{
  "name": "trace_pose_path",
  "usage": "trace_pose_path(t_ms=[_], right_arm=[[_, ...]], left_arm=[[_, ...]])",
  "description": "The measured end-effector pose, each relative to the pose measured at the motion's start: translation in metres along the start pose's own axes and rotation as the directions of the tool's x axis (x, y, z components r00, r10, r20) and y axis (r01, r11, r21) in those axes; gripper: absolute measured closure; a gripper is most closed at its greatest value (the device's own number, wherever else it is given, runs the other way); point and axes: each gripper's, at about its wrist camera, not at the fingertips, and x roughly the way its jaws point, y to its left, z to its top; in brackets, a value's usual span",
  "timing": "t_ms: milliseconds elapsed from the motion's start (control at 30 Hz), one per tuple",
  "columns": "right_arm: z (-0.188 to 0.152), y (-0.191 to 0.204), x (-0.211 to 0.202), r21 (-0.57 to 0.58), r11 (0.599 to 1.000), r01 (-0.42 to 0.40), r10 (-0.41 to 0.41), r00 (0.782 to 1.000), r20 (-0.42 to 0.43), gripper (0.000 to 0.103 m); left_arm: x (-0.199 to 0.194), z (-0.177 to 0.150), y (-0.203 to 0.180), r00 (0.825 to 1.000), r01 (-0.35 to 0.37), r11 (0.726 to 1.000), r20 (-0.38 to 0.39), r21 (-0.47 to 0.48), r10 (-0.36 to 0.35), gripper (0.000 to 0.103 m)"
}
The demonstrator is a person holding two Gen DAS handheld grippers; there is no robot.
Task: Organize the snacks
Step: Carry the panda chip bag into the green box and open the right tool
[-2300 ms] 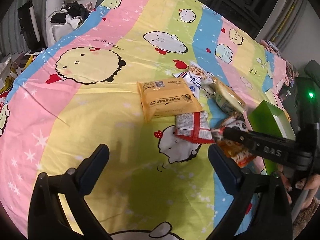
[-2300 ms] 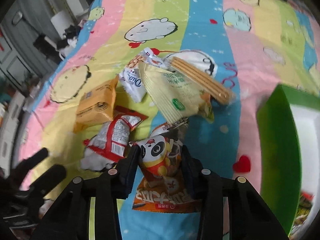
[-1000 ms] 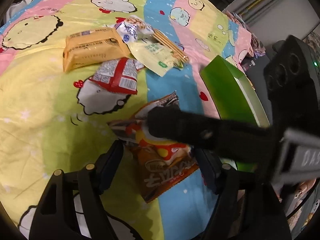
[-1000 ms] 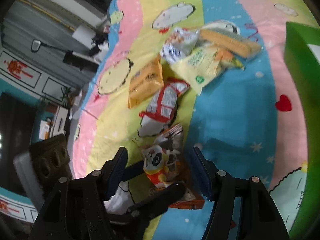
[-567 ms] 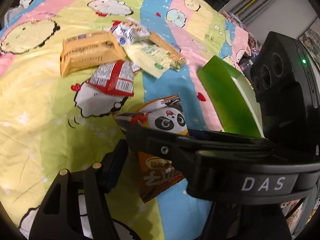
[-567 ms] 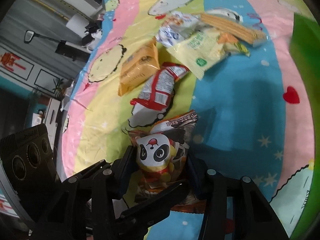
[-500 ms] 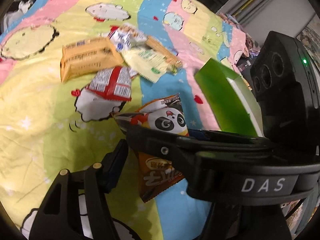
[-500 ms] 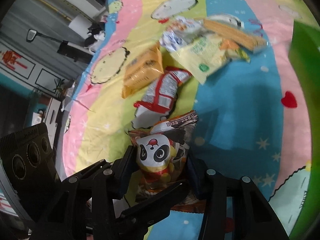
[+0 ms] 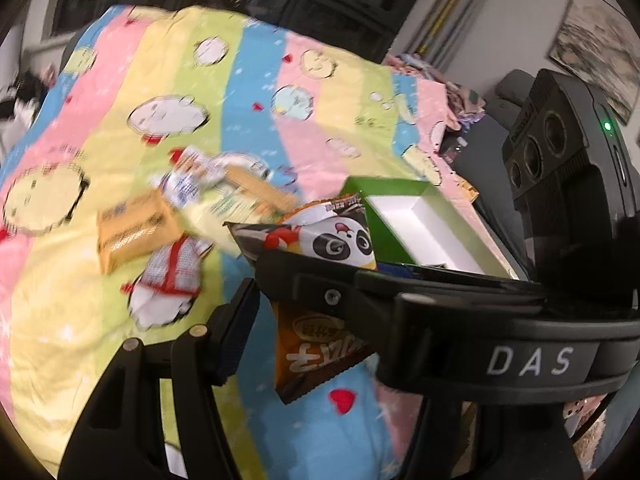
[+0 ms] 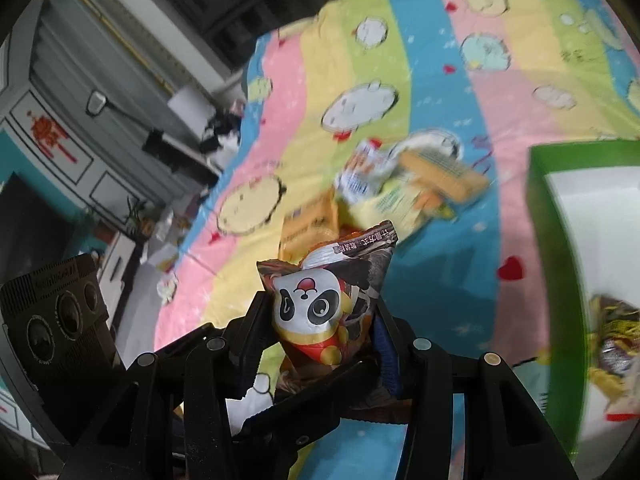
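change: panda snack bag (image 10: 320,312) now lifted off the bedspread (image 10: 440,240) | right gripper (image 10: 320,332) clamped on it | left gripper (image 9: 320,340) closing around its lower end, contact unclear | next: green box (image 10: 552,240), right

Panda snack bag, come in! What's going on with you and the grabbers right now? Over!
Right gripper shut on panda bag, bag off the bedsheet. Left gripper closing around the bag's lower end. Green box open, nothing in the way.
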Motion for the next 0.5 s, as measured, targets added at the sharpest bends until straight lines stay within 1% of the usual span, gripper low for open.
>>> trace_pose_path(t_ms=[133, 267, 367, 500], right_arm=[[0.007, -0.017, -0.031, 0.018, 1.0, 0.01, -0.011, 0.998, 0.069, 0.053], [0.011, -0.044, -0.064, 0.054, 0.998, 0.017, -0.024, 0.99, 0.136, 0.053], [0.013, -0.066, -0.08, 0.095, 0.995, 0.022, -0.038, 0.985, 0.17, 0.053], [0.014, -0.104, -0.097, 0.183, 0.983, 0.005, -0.044, 0.976, 0.213, 0.053]], left_arm=[[0.009, 0.014, -0.03, 1.0, 0.023, 0.998, 0.018, 0.06, -0.025, 0.043], [0.026, 0.025, -0.062, 0.999, 0.037, 0.992, 0.014, 0.122, -0.039, 0.044], [0.042, 0.031, -0.085, 0.998, 0.06, 0.986, -0.004, 0.157, -0.06, 0.044], [0.072, 0.038, -0.11, 0.996, 0.081, 0.978, -0.041, 0.192, -0.074, 0.044]])
